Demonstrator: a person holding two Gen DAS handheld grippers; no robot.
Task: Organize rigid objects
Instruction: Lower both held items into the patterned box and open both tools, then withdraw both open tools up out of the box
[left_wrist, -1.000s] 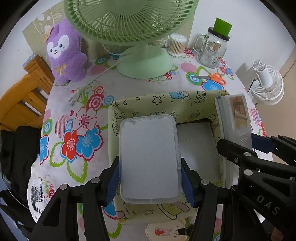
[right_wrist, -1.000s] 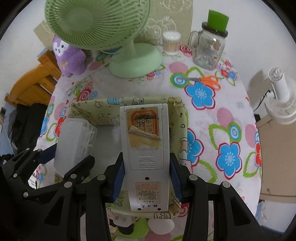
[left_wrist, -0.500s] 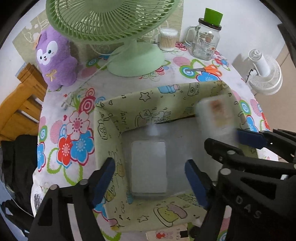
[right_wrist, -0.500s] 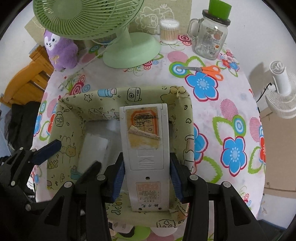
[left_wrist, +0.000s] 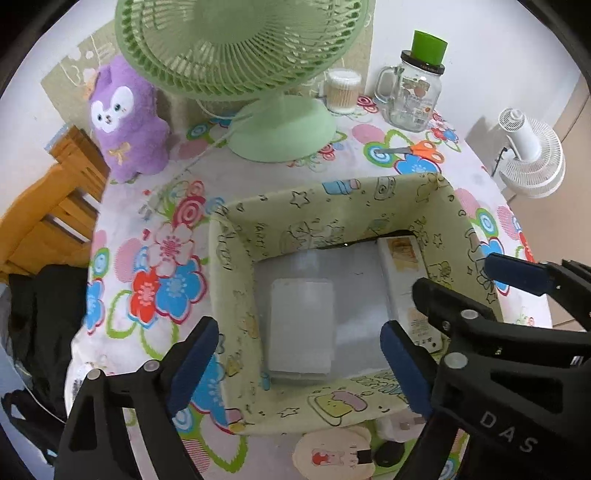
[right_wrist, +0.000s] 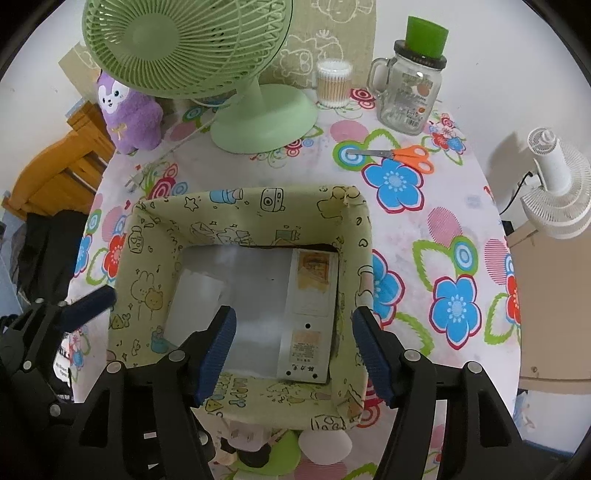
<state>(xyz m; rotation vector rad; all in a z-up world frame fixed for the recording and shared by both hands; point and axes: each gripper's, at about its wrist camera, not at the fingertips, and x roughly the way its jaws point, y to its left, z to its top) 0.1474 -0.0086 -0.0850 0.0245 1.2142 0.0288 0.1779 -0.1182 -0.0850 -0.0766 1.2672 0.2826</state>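
Clear case (left_wrist: 301, 328), remote (right_wrist: 309, 310) in bin (right_wrist: 236, 206)

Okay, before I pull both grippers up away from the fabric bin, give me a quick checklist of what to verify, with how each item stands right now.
1. Clear plastic box lies flat on the bin floor: ok.
2. Remote control lies flat by the bin's right wall: ok.
3. Left gripper jaws opening, nothing between the pads: ok.
4. Right gripper jaws opening, pads off the remote control: ok.
5. Fabric bin walls standing, not snagged by either gripper: ok.
6. Orange scissors lie on the table outside the bin: not ok.
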